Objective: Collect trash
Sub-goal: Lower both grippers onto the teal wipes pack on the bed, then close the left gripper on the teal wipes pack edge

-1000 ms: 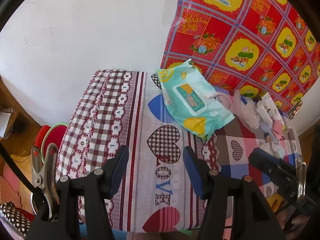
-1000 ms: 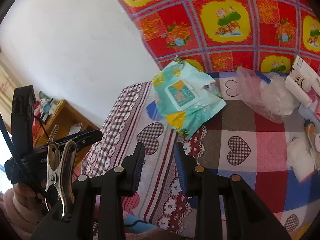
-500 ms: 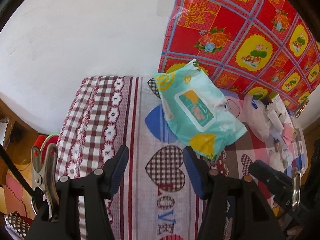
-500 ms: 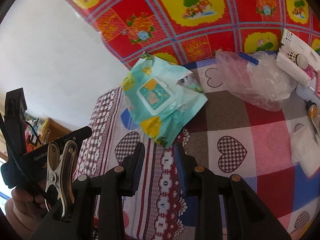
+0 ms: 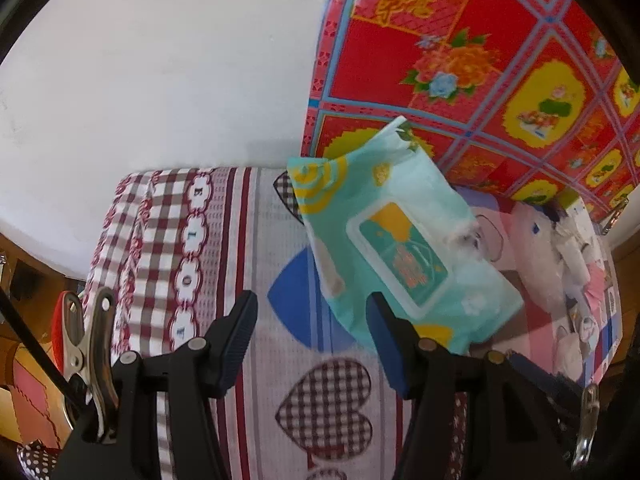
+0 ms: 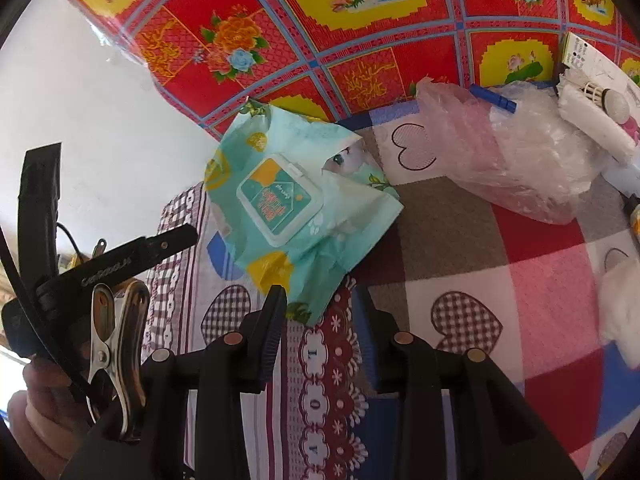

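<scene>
Table under a checked cloth (image 6: 472,216) printed with hearts. Teal wipes packet (image 6: 296,208) lies far left on it, crumpled. Clear plastic bag (image 6: 516,160) to its right by the far edge. White wad (image 6: 620,304) at right edge.

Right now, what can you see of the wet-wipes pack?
The wet-wipes pack is a soft teal plastic pouch with yellow shapes and a rigid flip lid, shut, printed teal and orange. It looks flat and crumpled, one side torn open. It lies lid-up on the heart-patterned cloth, its far end against the red floral sheet. Nothing grips it.
</scene>
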A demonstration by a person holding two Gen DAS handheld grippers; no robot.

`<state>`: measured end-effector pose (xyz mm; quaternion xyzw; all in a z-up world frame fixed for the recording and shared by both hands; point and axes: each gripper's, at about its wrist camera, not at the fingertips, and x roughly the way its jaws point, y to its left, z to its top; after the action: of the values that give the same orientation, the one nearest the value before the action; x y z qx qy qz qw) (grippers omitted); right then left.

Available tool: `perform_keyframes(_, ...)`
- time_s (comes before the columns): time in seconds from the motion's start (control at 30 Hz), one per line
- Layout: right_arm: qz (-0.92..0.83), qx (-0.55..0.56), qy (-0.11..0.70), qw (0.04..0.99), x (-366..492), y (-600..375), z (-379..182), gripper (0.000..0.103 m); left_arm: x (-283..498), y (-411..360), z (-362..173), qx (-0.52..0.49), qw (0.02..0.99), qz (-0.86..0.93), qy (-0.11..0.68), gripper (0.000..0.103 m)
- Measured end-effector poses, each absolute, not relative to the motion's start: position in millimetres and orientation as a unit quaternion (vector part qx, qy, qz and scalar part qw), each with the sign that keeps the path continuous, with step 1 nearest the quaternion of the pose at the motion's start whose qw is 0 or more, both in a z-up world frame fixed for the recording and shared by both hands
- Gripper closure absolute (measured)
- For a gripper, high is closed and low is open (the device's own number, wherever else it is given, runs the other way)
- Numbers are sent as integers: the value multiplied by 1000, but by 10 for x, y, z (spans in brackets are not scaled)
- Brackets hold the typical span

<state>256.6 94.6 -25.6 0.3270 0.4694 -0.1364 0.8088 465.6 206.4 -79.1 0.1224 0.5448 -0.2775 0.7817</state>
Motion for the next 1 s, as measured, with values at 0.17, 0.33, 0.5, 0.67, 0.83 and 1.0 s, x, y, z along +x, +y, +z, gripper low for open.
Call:
perform_keyframes(0.17,-142,335,474,801,2685,913,-338,68,4858,1972,-909,121,778,-275,552,43)
perform_keyframes(0.33,-148,340,477,797,2792,888,-396,68,5045,1855,-996,115,776,-276,556,43)
perform_keyframes(0.5,-152,337,480,796,2862,876,-436,68,5143,1702,-1045,113,773,-289,553,43)
perform_keyframes(0.67,-157,322,480,801,2927,858,-463,68,5132,1580,-1140,116,767,-297,557,44)
perform_keyframes(0.83,-160,319,478,803,2956,826,-466,68,5077,1539,-1176,115,771,-301,549,49)
perform_keyframes(1.0,-162,316,475,805,2954,818,-462,68,5037,1602,-1153,121,773,-294,549,68)
